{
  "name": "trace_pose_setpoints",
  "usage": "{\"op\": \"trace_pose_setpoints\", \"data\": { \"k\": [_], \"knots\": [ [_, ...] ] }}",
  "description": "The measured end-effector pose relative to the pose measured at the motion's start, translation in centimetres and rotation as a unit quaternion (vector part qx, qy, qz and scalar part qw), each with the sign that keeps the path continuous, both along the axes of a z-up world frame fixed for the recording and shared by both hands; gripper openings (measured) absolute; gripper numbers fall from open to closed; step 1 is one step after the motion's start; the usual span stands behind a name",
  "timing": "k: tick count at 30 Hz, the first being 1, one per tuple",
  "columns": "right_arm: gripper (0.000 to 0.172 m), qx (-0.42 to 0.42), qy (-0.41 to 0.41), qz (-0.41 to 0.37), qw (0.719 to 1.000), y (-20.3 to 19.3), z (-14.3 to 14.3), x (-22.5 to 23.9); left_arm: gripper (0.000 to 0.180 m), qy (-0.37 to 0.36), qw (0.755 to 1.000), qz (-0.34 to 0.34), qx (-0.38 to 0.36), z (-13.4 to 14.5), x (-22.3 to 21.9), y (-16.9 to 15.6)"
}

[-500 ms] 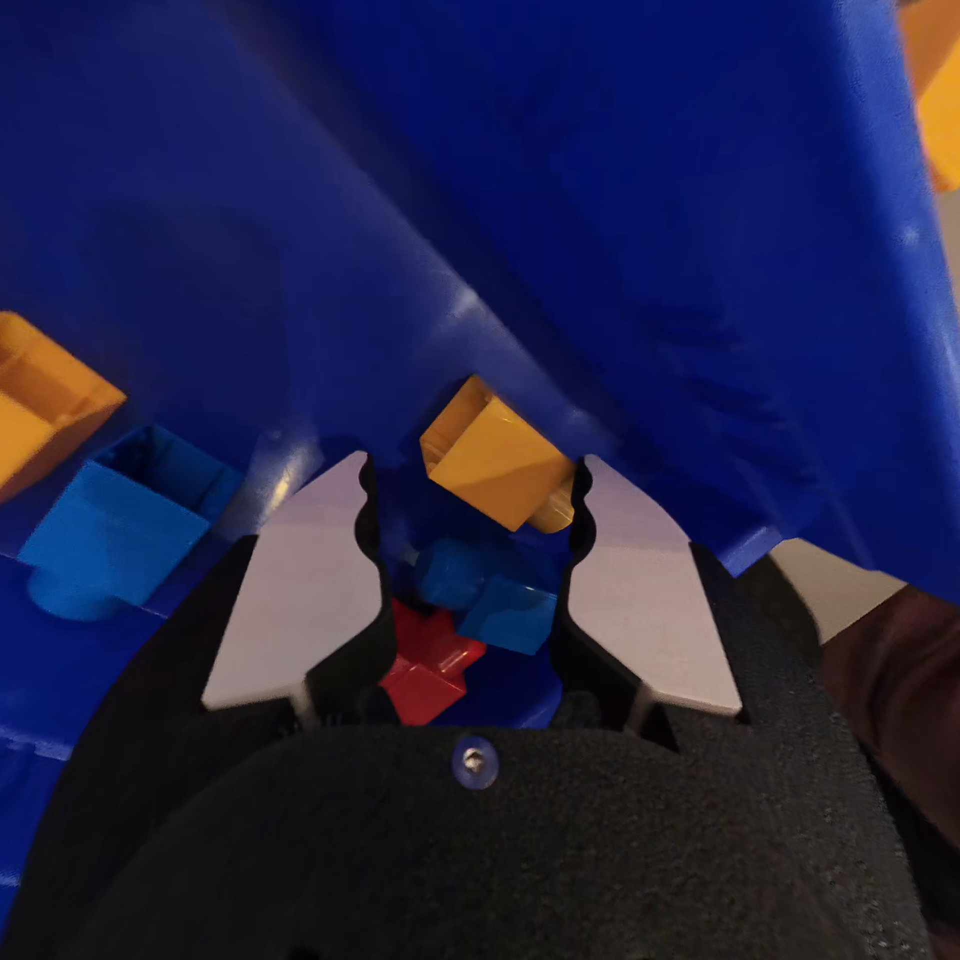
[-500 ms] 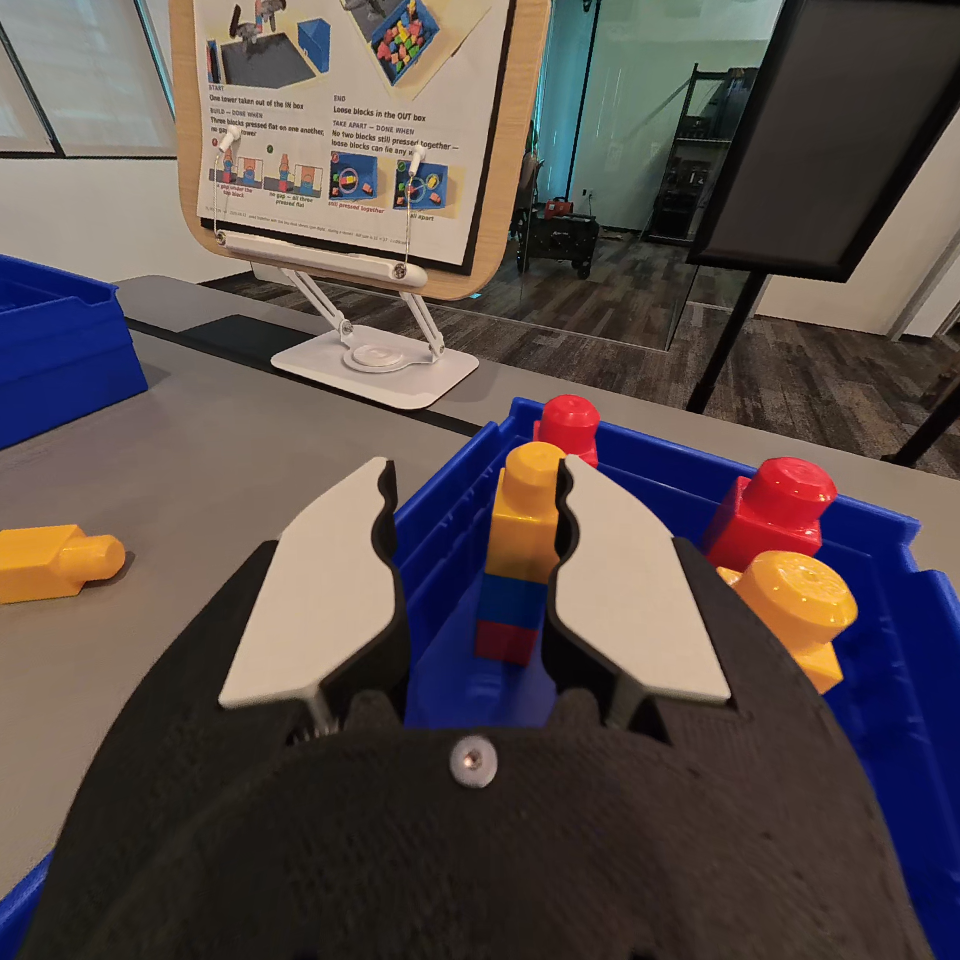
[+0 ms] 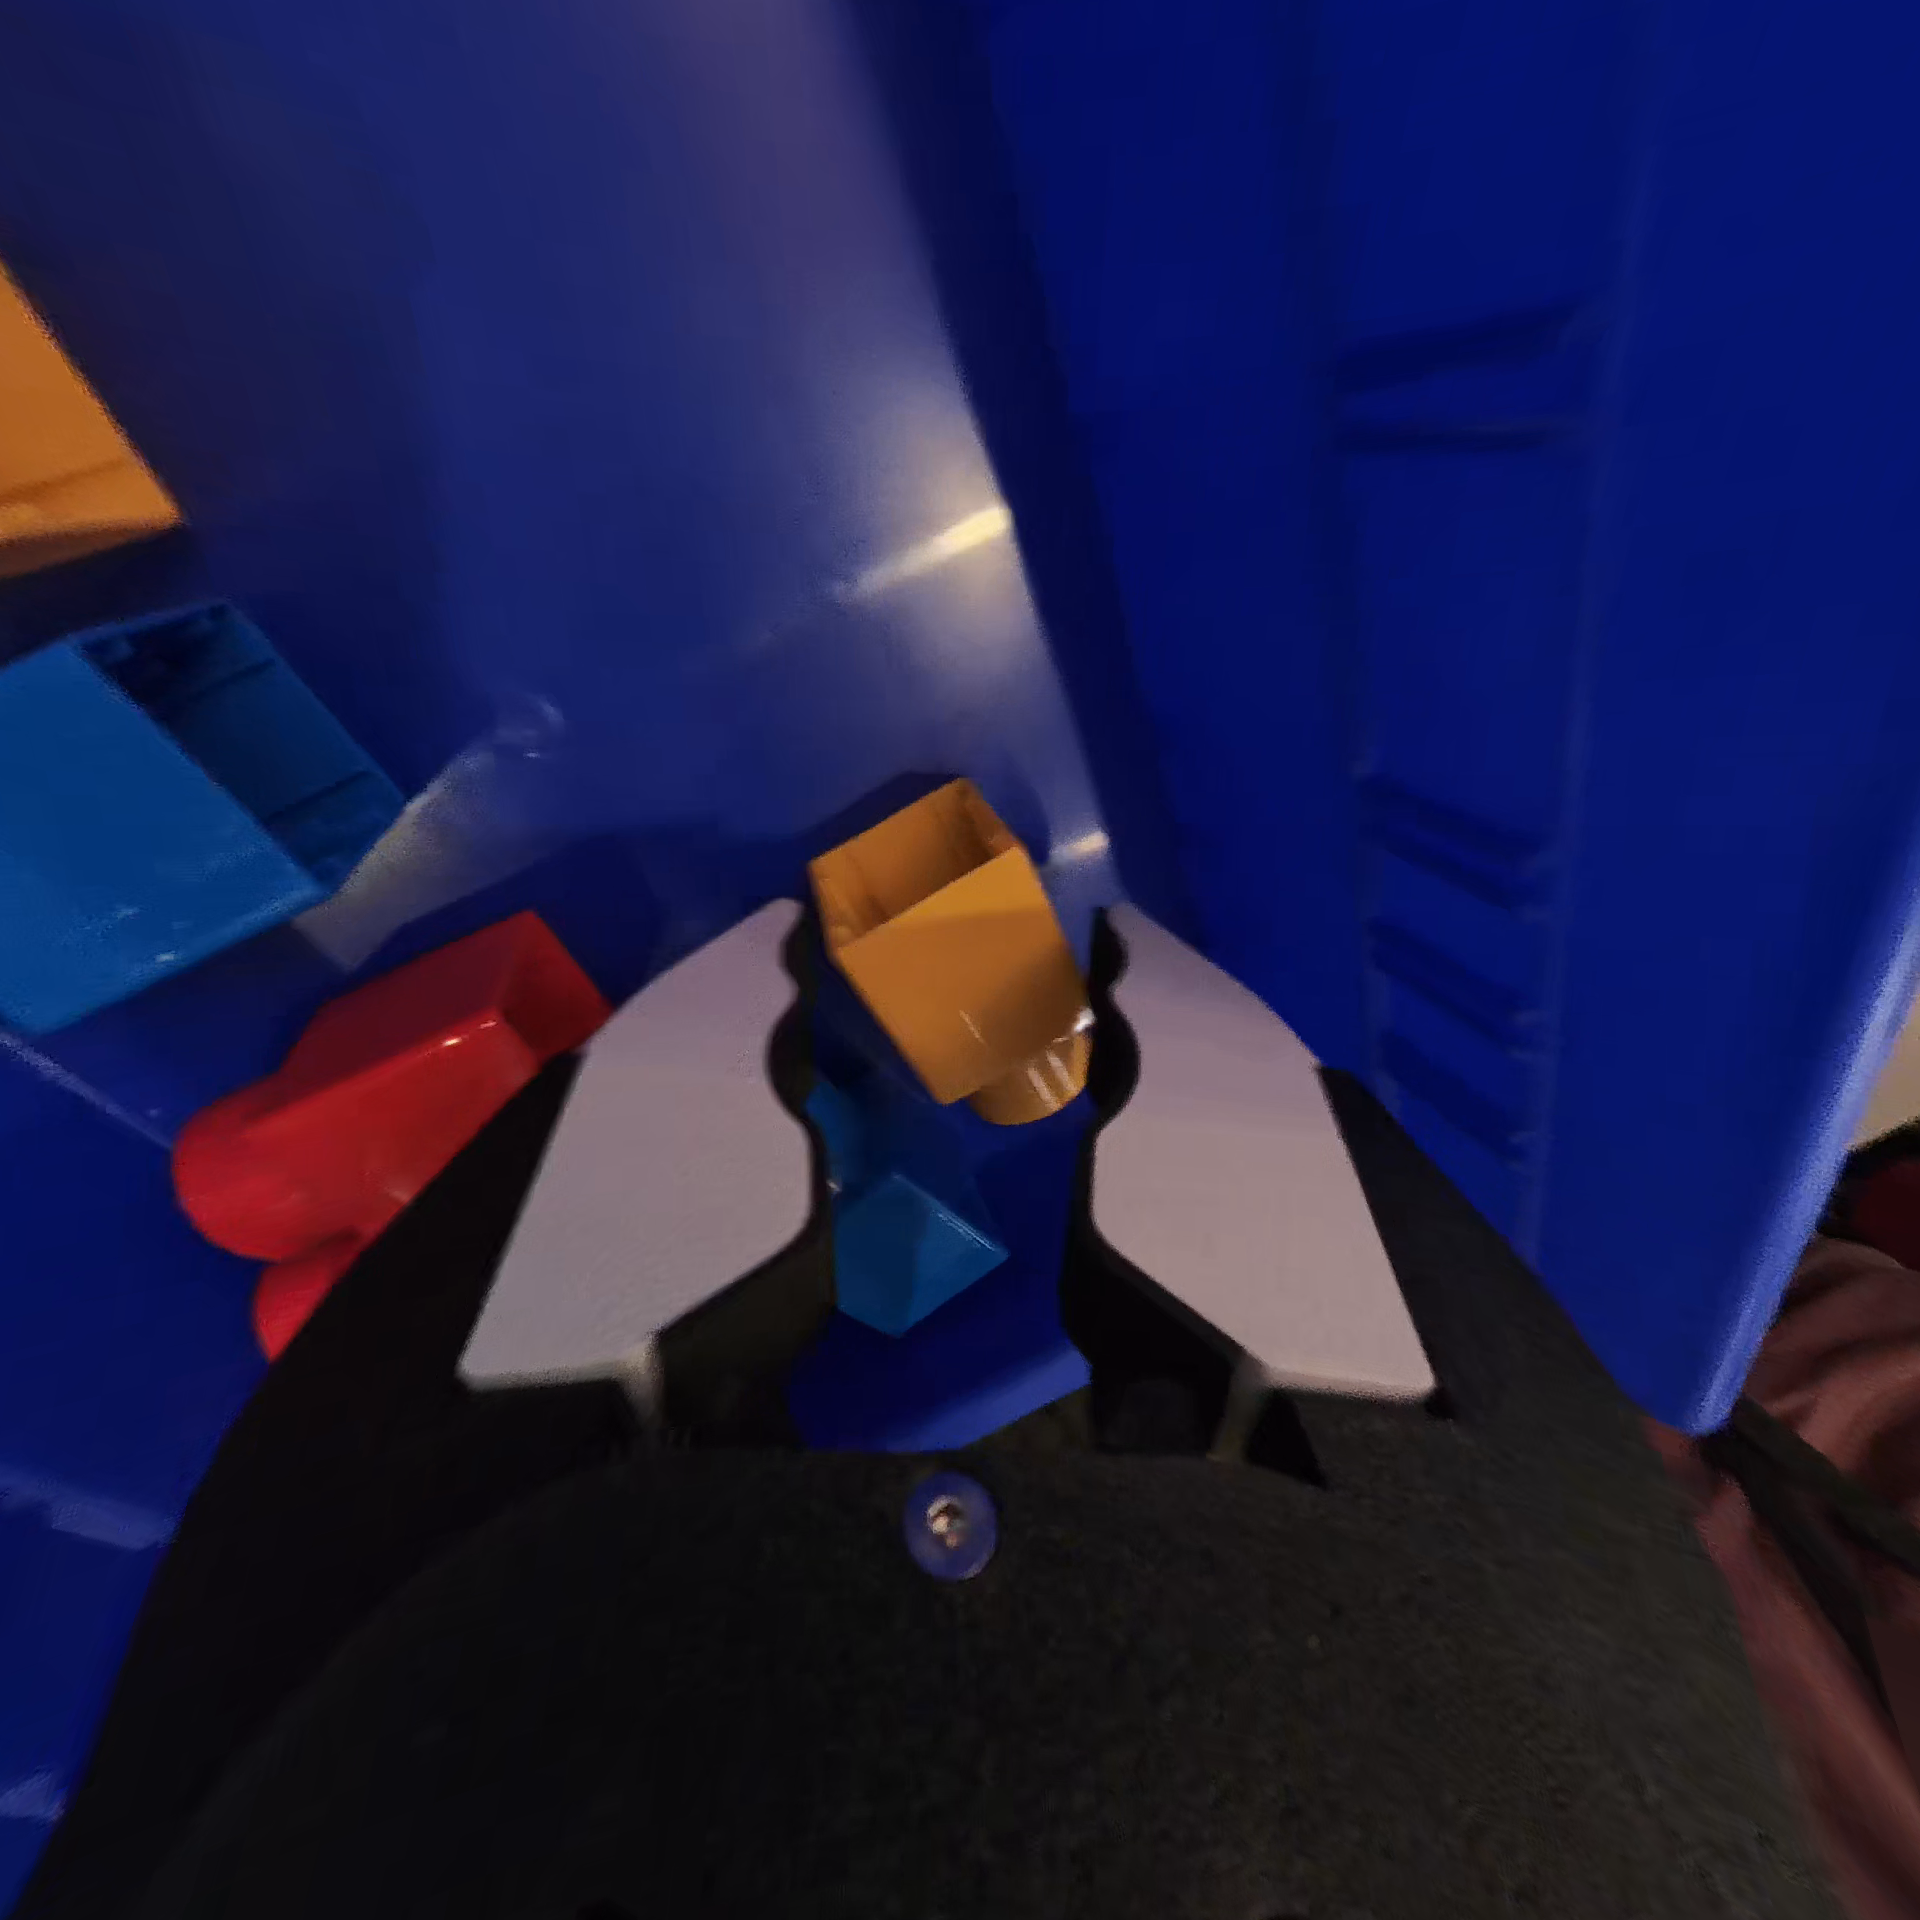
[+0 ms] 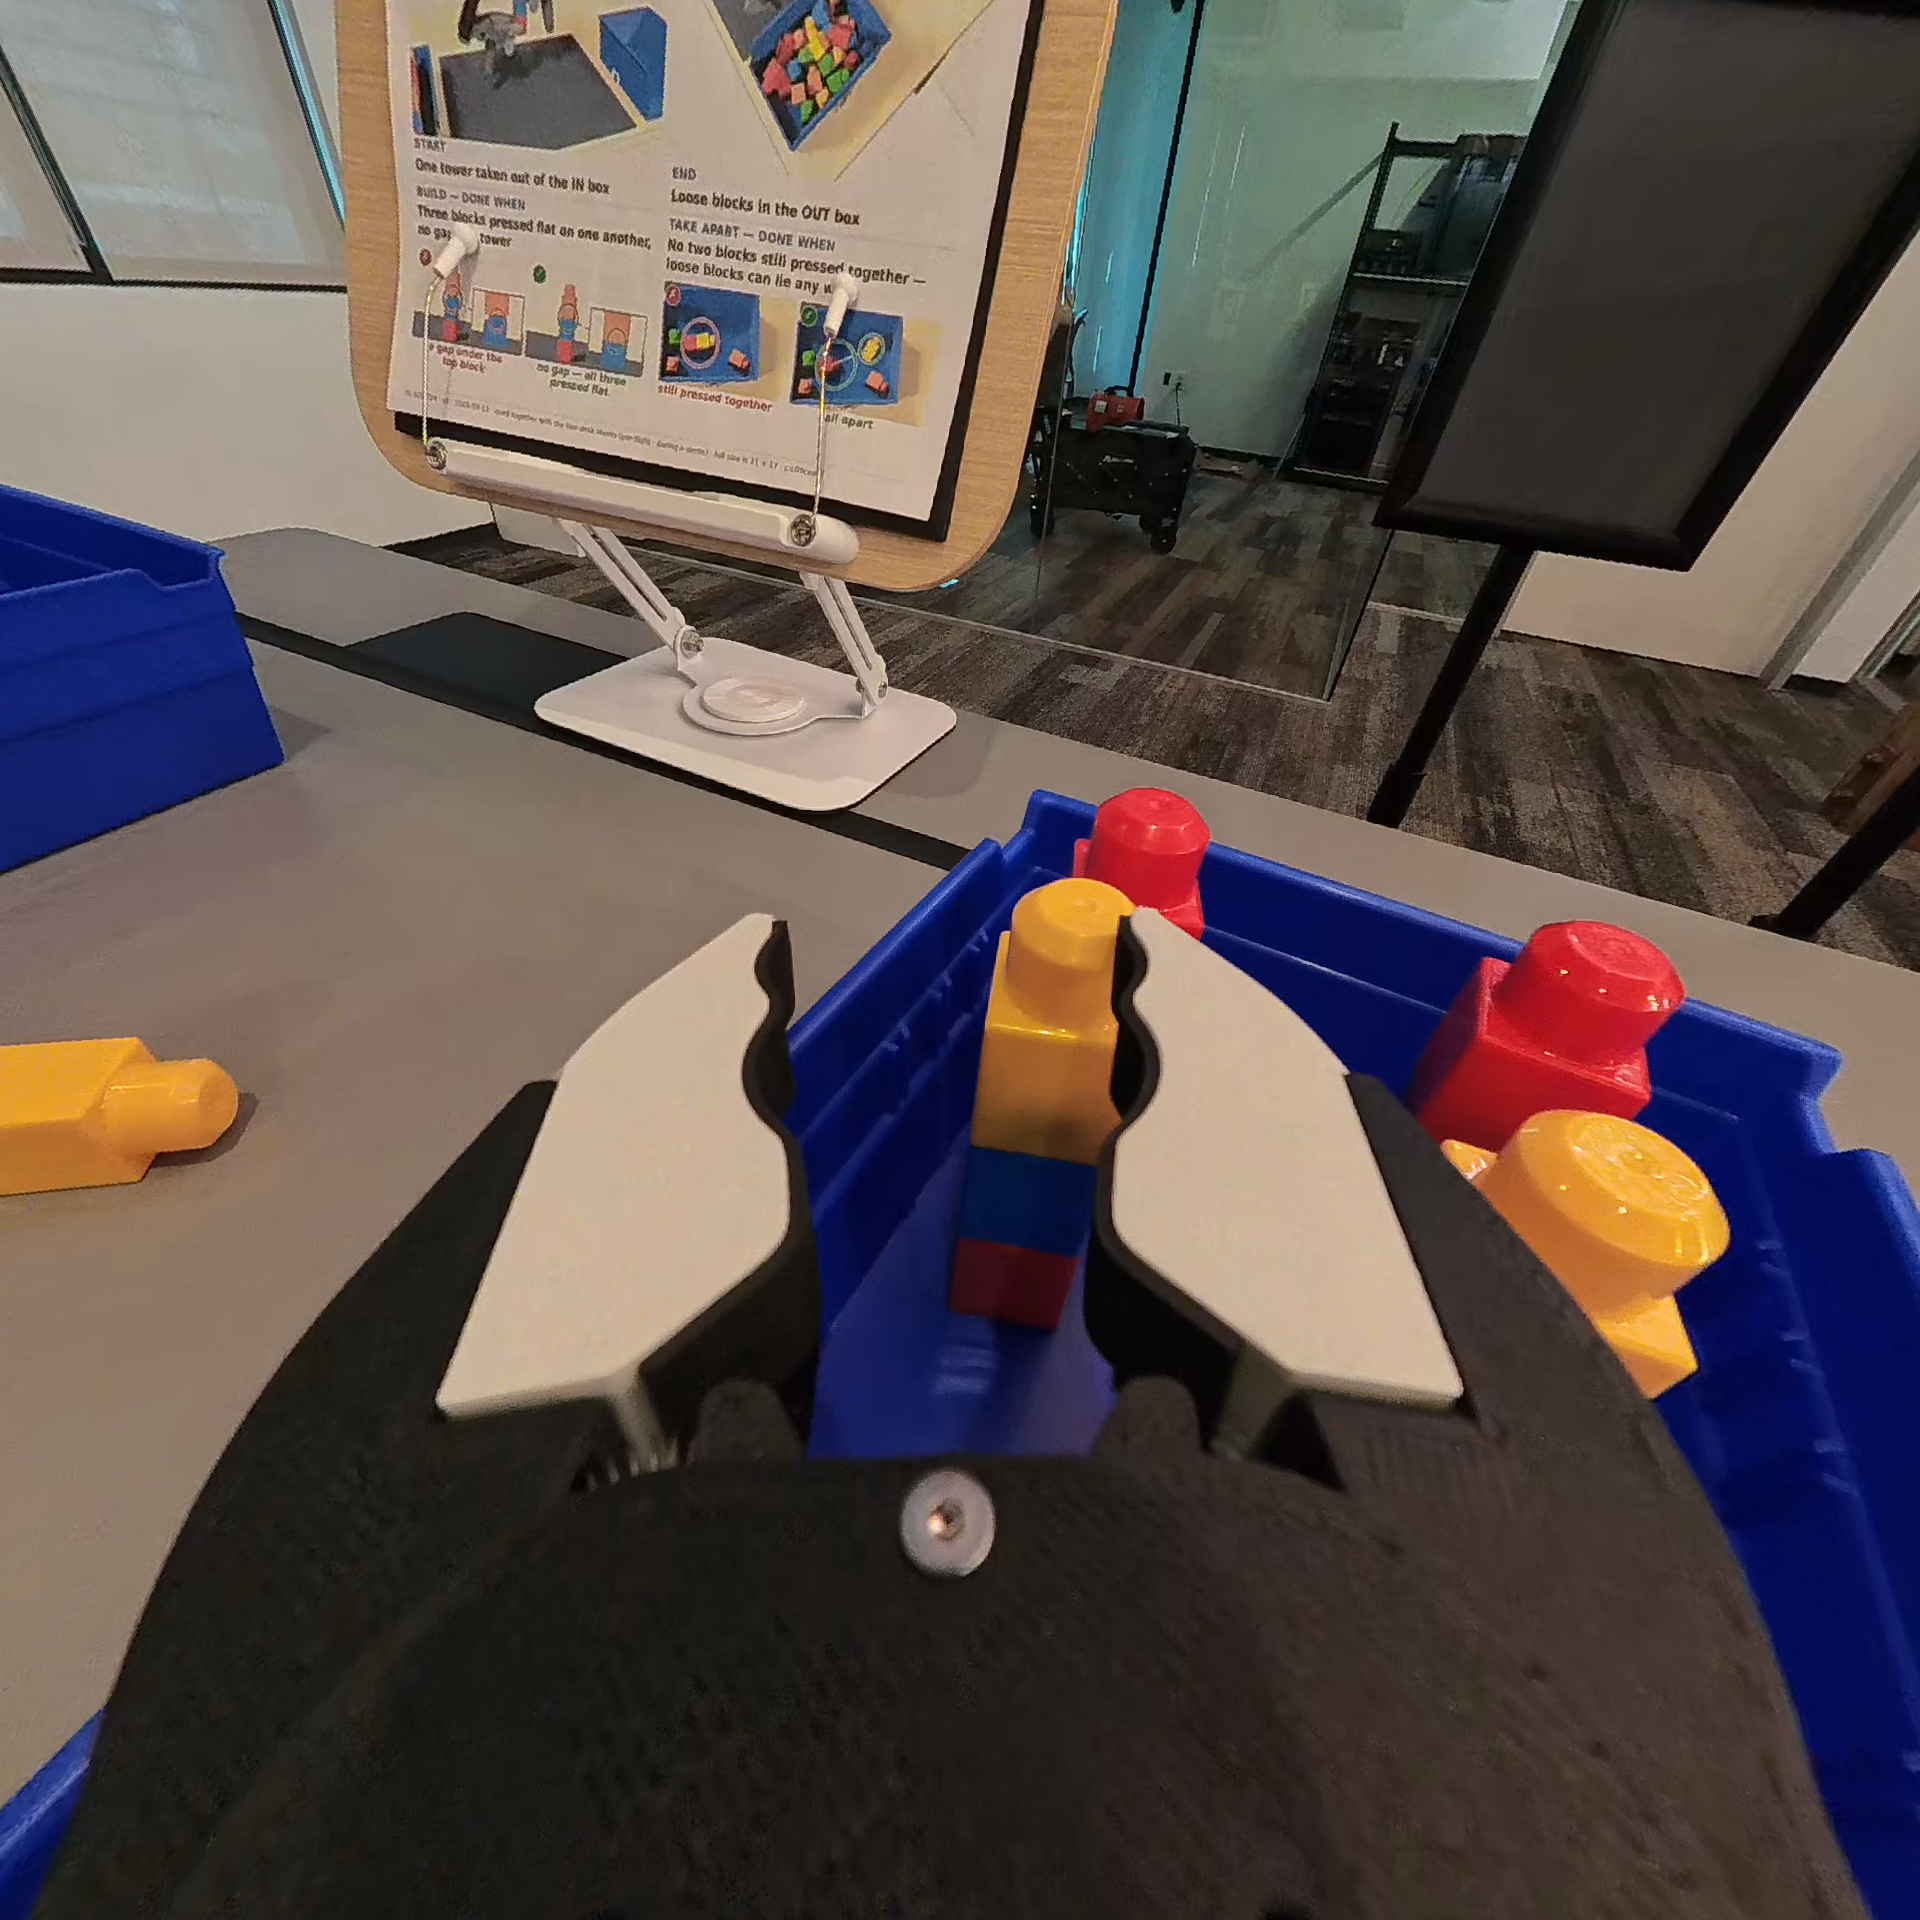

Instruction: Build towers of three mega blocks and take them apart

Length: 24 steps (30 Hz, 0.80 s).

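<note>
While the right gripper (image 4: 951, 935) hovers, fingers wide, over the upright tower (image 4: 1039, 1122) in its blue bin (image 4: 1351, 935), the left gripper (image 3: 945, 925) sets narrow fingers around a tilted yellow block (image 3: 935, 966) in a loose-block bin (image 3: 1351, 312), its stud against the right finger and the left pad seemingly just clear.

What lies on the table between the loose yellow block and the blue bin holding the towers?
Nothing: the right wrist view shows only bare grey table between the yellow block and the blue bin.
</note>
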State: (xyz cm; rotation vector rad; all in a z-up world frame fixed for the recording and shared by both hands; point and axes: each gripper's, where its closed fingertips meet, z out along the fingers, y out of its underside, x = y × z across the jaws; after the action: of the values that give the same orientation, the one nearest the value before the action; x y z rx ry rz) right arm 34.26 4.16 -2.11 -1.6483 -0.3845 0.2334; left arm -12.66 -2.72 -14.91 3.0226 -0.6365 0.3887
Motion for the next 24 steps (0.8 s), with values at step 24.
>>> {"op": "trace_pose_setpoints", "data": {
  "k": [24],
  "knots": [
    [0.06,0.005,-0.012,0.002,1.0,-0.1,0.1,-0.4,0.045,-0.045,0.956,-0.255,0.138,9.1,18.3,-6.8]
  ]
}}
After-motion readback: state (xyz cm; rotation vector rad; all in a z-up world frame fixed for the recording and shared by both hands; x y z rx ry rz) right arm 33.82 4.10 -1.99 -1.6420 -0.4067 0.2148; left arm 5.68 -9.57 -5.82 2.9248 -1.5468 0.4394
